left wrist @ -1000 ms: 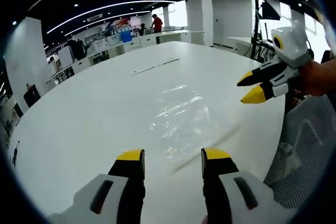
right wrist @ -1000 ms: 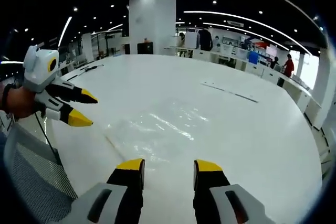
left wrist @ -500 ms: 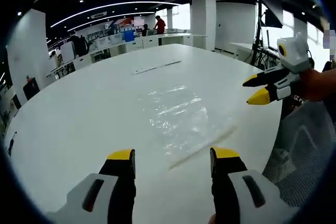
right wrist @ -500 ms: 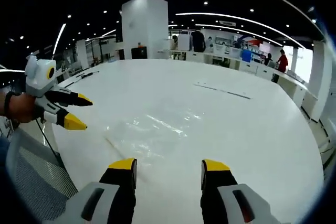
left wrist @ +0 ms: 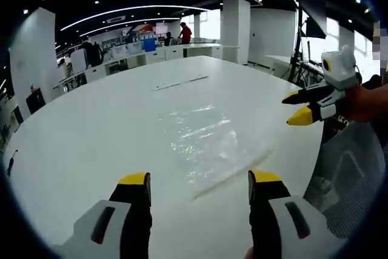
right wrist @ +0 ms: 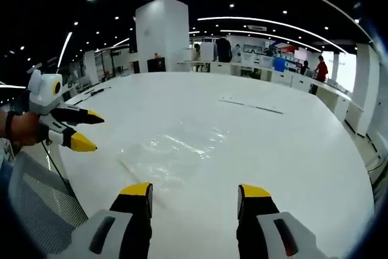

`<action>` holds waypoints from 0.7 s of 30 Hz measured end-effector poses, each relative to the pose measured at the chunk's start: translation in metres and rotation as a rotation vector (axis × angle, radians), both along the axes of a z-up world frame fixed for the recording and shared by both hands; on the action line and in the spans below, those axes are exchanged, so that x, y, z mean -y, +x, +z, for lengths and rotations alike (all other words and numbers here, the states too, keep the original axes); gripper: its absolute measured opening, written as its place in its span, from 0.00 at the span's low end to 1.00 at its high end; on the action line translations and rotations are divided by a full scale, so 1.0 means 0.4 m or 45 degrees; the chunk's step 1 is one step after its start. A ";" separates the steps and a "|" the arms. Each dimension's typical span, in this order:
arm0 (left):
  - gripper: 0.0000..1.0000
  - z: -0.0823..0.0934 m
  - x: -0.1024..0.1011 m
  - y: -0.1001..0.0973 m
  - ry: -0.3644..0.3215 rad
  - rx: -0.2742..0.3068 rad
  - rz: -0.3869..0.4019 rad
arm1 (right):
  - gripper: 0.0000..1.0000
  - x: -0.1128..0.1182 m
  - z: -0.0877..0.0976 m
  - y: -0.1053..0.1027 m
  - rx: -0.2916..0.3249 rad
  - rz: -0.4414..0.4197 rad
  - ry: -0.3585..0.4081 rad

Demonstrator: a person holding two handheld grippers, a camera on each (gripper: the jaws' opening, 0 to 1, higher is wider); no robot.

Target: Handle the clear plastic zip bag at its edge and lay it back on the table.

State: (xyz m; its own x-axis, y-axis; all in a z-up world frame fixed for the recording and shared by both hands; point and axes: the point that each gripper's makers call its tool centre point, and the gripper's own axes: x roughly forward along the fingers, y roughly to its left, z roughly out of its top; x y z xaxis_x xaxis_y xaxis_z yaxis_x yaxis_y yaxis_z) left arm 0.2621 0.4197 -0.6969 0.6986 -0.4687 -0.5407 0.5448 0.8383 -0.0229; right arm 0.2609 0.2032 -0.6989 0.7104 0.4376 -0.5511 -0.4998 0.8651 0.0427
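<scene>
The clear plastic zip bag (left wrist: 206, 141) lies flat on the white table (left wrist: 91, 137), its zip edge nearest me. My left gripper (left wrist: 200, 180) hovers open just short of that edge, nothing between its yellow-tipped jaws. In the right gripper view the bag (right wrist: 163, 153) lies flat ahead, and my right gripper (right wrist: 195, 190) is open and empty above the table (right wrist: 291, 150). The right gripper (left wrist: 299, 107) also shows at the right of the left gripper view, held by a hand. The left gripper (right wrist: 82, 130) shows at the left of the right gripper view.
A thin strip (left wrist: 179, 80) lies further back on the table; it is the strip (right wrist: 251, 106) in the right gripper view. A mesh chair (left wrist: 348, 168) stands at the table's near edge. Desks, pillars and people fill the far office.
Both grippers have drawn back a little from the bag and their jaws have spread wider. The bag has not moved.
</scene>
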 end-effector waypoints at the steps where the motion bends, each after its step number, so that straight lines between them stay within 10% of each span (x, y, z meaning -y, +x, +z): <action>1: 0.64 -0.001 0.001 -0.001 -0.002 -0.002 -0.002 | 0.57 0.002 0.001 0.000 0.001 -0.006 0.004; 21: 0.69 0.003 0.020 -0.023 -0.028 -0.014 -0.003 | 0.68 0.040 0.005 -0.033 -0.004 -0.048 0.043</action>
State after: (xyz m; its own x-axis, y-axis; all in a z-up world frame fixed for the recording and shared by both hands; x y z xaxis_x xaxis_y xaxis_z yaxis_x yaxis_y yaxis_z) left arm 0.2531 0.4118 -0.6957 0.6918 -0.4821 -0.5375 0.5461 0.8364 -0.0473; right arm 0.2476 0.1870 -0.6970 0.7251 0.4292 -0.5385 -0.4670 0.8812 0.0736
